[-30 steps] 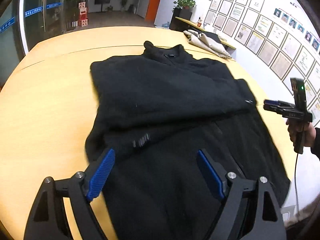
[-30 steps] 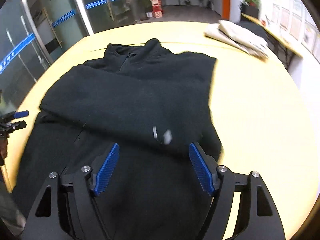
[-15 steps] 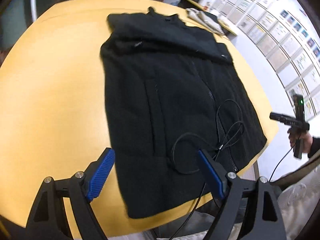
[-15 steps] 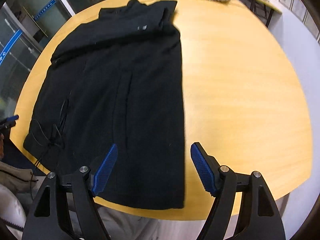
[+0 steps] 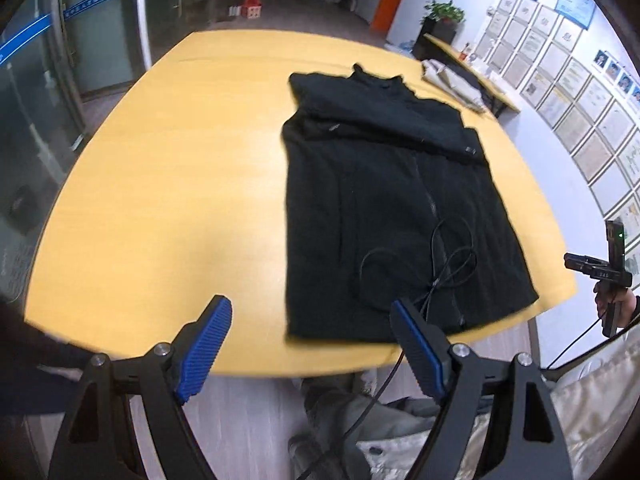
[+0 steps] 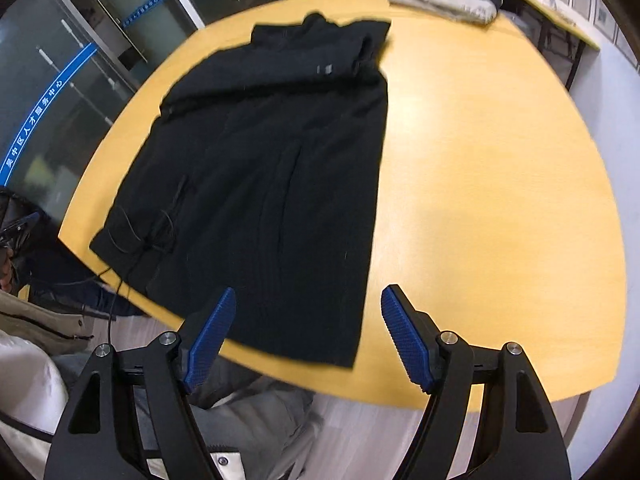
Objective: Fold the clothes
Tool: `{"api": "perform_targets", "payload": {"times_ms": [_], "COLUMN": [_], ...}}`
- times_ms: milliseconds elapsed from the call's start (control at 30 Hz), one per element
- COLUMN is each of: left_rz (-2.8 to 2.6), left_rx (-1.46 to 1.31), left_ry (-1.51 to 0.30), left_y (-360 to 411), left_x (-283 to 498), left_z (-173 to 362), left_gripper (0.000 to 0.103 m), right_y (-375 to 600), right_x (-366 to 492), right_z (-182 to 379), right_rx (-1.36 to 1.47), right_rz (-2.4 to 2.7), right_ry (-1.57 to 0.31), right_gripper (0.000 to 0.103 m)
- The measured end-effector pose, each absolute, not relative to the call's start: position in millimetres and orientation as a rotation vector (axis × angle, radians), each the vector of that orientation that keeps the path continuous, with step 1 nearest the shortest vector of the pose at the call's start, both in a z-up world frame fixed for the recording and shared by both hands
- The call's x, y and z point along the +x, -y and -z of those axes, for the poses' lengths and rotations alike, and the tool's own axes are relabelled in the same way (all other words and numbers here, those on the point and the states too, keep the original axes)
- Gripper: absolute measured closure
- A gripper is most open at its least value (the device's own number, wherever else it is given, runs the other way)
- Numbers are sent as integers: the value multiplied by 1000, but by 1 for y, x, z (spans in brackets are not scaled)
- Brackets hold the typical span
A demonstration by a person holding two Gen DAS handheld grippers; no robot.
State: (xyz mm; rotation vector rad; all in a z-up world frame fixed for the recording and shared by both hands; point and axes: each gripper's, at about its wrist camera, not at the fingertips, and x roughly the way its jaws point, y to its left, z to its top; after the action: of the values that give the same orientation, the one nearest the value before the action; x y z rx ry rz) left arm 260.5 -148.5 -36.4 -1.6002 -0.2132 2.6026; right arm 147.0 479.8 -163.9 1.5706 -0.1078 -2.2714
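**Status: both grippers wide, nothing held, jacket flat on table**

1. Task item. I see the black fleece zip-front jacket lying flat on the rounded yellow wooden table, collar at the far end, hem at the near edge. Both sleeves are folded across the chest, forming a thicker band just below the collar. In the right wrist view the jacket sits on the table's left half; the right half of the tabletop is bare.

2. Left gripper. I read the jaws as spread wide, blue ribbed pads apart, w/ nothing between them. It hangs off the near table edge, above the floor, angled down. Its right pad overlaps the jacket's near hem corner in the view; no contact seen.

3. Right gripper. Jaws also spread wide, empty. It sits beyond the near table edge, pointing at the jacket's hem on its right side. No contact w/ fabric. Seen from the left wrist view, the right gripper is at the far right, held by a hand, well clear of the table.

4. Other items. A thin black cable lies looped on the jacket's lower part near the zip and trails off the table edge. A folded beige garment rests at the far end of the table, apart from the jacket.
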Motion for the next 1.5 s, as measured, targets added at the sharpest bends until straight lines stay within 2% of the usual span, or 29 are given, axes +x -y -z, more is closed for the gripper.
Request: {"api": "perform_targets", "payload": {"times_ms": [267,433,700,867,1100,1167,1233,1300,1333,1400,1467,1500], "left_rz": [-2612,-2525,-2365,-2312,-2290,-2290,-2298,-2295,-2292,-2273,-2246,-2237], "left_rx": [-1773,-1677,-1618,-1661,-1651,-1655,-1673,-1700,-1710,-1730,-1748,-1745], "left_ry": [239,192,270,306,361,404,417,418,417,428,437,428], "left_y": [186,165,127,120,114,119,124,128,130,133,134,135], "left_x": [318,283,188,170,176,176,175,175,176,179,183,185], "left_z": [42,65,151,188,200,201,202,203,203,204,204,203], "left_gripper": [18,18,18,18,20,26,44,59,63,63,60,51], "right_y": [-504,-485,-462,-457,-457,-456,-452,-446,-445,-446,-445,-445], "right_x": [157,146,138,143,143,140,138,139,140,140,142,143], "right_z": [178,189,233,263,274,273,271,270,269,268,266,264], "right_rx": [1630,1625,1684,1727,1727,1713,1698,1691,1695,1715,1723,1724], "right_rz": [2249,2265,2281,2275,2330,2344,2335,2319,2311,2291,2281,2278], "right_ry": [83,74,-9,-96,-71,-48,-55,-95,-98,-74,-74,-79], "right_gripper": [27,27,27,28,31,37,47,61,65,83,85,85]}}
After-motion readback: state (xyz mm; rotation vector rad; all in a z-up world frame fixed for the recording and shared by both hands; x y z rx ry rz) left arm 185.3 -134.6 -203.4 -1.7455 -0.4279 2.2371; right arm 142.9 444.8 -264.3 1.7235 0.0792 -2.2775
